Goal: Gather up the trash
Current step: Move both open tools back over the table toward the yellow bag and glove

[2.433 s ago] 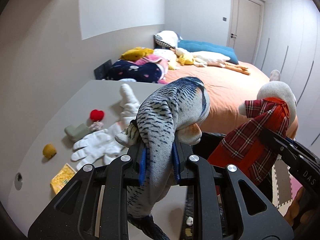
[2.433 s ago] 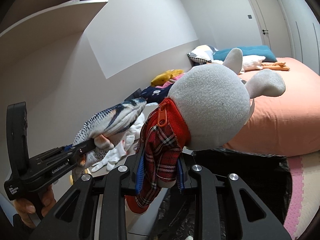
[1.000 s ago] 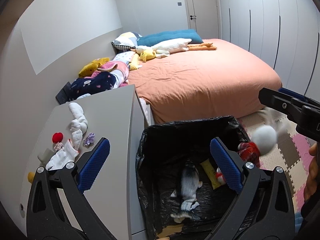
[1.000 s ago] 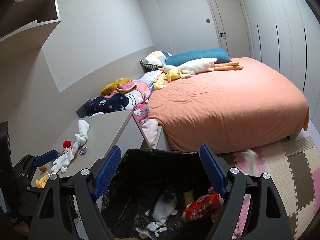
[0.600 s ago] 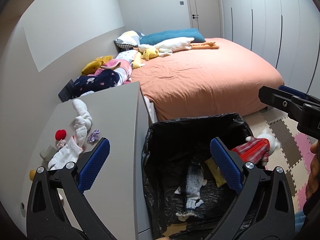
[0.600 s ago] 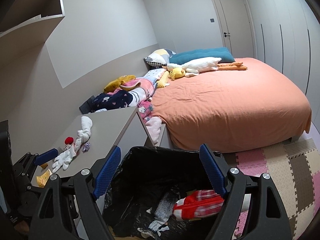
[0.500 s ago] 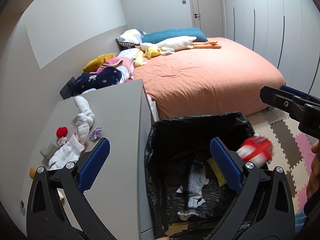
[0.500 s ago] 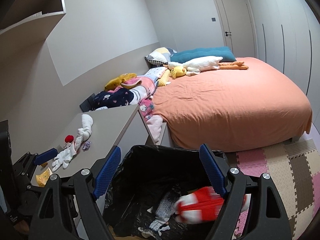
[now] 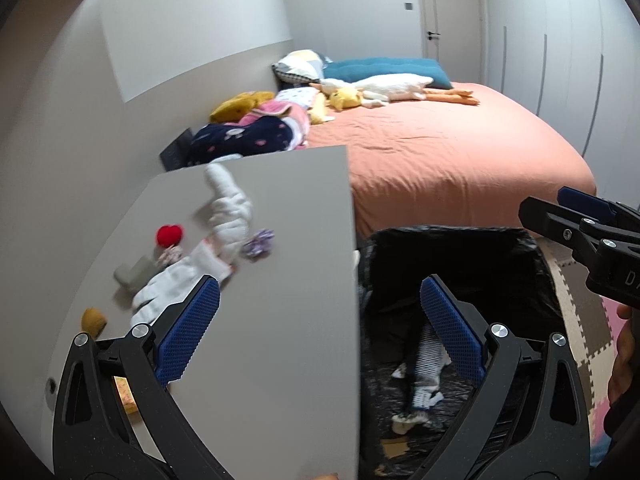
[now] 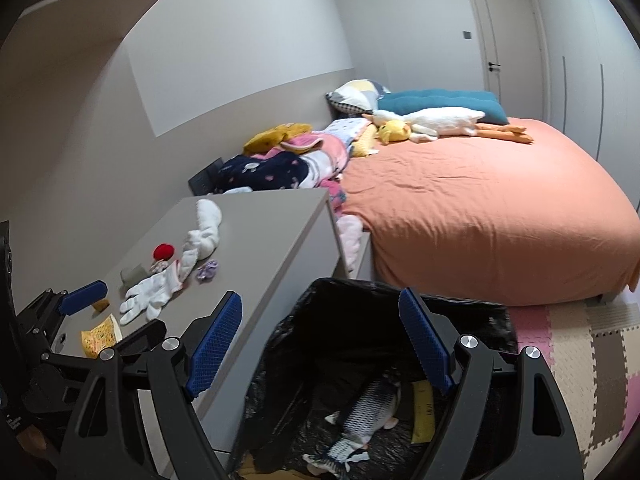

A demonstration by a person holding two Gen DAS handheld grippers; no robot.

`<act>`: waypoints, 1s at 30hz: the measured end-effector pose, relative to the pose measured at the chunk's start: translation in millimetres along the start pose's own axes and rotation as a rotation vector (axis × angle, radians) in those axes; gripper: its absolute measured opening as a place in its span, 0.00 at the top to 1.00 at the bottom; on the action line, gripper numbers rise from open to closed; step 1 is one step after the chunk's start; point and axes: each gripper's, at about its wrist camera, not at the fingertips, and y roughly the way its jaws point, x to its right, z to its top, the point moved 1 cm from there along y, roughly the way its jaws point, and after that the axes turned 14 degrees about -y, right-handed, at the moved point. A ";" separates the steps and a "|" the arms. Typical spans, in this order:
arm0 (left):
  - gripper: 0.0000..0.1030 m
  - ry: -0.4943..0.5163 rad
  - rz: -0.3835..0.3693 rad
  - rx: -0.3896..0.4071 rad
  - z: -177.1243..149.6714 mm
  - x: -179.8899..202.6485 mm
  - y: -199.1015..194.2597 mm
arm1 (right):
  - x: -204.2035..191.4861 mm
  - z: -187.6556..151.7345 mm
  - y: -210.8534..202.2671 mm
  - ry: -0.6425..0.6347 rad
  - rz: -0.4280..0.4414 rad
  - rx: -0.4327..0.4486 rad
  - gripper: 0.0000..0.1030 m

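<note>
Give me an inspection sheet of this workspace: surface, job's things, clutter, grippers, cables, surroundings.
Surface: grey desk, mostly bare.
Job's things: bin with black liner beside desk; fish toy inside; white gloves, red ball, yellow packet on desk.
Clutter: clothes pile by the wall.
Grippers: left gripper open, empty; right gripper open, empty.
Cables: nothing seen.
Surroundings: orange bed, closed door, foam mat.
</note>
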 end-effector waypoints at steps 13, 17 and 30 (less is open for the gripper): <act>0.06 -0.142 0.117 -0.021 -16.1 -82.7 -6.8 | -62.6 8.6 34.9 -0.078 0.092 -0.032 0.21; 0.06 -0.188 0.158 -0.030 -23.3 -105.6 -8.9 | -83.0 10.0 47.0 -0.104 0.131 -0.046 0.21; 0.06 -0.372 0.239 -0.078 -48.2 -179.5 -8.6 | -133.8 12.7 78.8 -0.186 0.235 -0.102 0.21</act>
